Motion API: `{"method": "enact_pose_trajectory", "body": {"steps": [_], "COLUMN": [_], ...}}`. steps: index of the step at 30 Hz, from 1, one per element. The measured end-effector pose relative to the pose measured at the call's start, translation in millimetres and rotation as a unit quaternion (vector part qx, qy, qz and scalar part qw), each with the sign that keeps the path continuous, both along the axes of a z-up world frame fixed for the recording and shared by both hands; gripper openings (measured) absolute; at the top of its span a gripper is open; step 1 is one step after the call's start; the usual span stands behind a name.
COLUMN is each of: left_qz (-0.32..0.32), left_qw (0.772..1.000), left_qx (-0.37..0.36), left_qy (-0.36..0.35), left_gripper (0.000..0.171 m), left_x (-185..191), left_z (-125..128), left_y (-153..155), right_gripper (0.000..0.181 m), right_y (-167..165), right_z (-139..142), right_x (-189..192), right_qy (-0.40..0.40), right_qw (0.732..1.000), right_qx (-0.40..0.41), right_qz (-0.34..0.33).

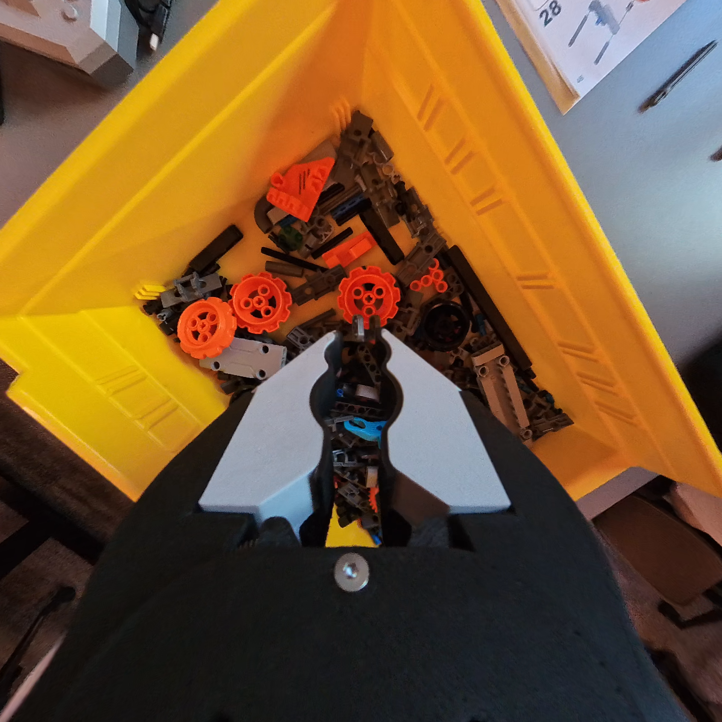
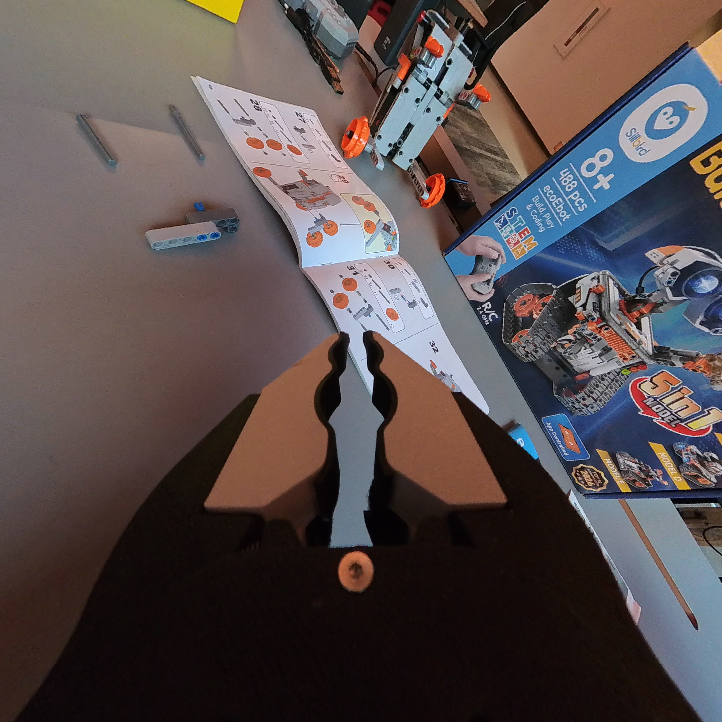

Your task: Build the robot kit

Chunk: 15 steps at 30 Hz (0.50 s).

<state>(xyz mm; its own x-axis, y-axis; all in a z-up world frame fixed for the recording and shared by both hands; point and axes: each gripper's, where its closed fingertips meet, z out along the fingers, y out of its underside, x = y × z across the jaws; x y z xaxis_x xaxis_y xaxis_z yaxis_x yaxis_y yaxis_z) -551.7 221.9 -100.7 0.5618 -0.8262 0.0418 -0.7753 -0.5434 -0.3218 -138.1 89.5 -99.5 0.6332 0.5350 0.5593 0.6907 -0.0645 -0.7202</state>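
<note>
Left wrist view: the left gripper [image 1: 361,332] is reaching down into a yellow bin [image 1: 187,164], its own black body hiding the near part of the bin floor, so the pieces there are showing only through the slot between the fingers. The loose building pieces [image 1: 375,218] are lying in a dark heap in the far corner, many too small or too blurred to tell apart. From left to right, three orange gear wheels [image 1: 260,302] are standing out, with a grey beam [image 1: 246,357] near the leftmost wheel and a black tyre [image 1: 445,324] to the right. The fingertips are pinching a small grey connector piece [image 1: 365,326], which is sitting just in front of the rightmost wheel.

Right wrist view: the right gripper [image 2: 355,338] is hovering over a grey table [image 2: 97,332], its fingers nearly together with a slim gap and nothing between them. At far left two grey axle rods [image 2: 95,138] are lying apart, then a small grey beam assembly [image 2: 191,230] with blue pins, then an open instruction booklet [image 2: 332,234] running under the fingertips. A part-built grey and orange model [image 2: 414,113] is standing beyond it, and a blue product box [image 2: 609,293] is cut off at right.
</note>
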Motion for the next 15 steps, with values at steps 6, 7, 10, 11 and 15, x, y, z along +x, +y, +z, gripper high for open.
{"method": "enact_pose_trajectory", "body": {"steps": [6,7,10,11,15], "left_qz": [0.039,0.055,0.092,0.107,0.148], "left_qw": [0.999,0.998,0.995,0.994,0.989], "left_qx": [0.007,0.014,0.021,0.016,0.003], "left_qy": [-0.012,0.001,0.023,0.016,-0.015], "left_gripper": [0.020,0.022,0.037,0.044,0.057], "left_x": [-9.5,-17.4,-37.0,-39.9,-48.9], "left_z": [15.3,16.4,16.0,14.8,10.5], "left_y": [2.5,3.2,-4.8,-9.1,-23.8], "right_gripper": [0.008,0.008,0.008,0.008,0.008], "right_y": [-0.2,-0.3,-0.4,-0.3,-0.1], "right_z": [-0.6,-0.6,-0.4,0.1,0.2], "right_x": [1.1,1.5,2.7,2.6,2.6], "right_qy": [-0.001,-0.002,-0.005,-0.004,-0.002], "right_qw": [1.000,1.000,1.000,1.000,1.000], "right_qx": [-0.001,-0.001,0.001,0.001,0.001], "right_qz": [-0.002,-0.002,-0.004,-0.004,-0.003]}}
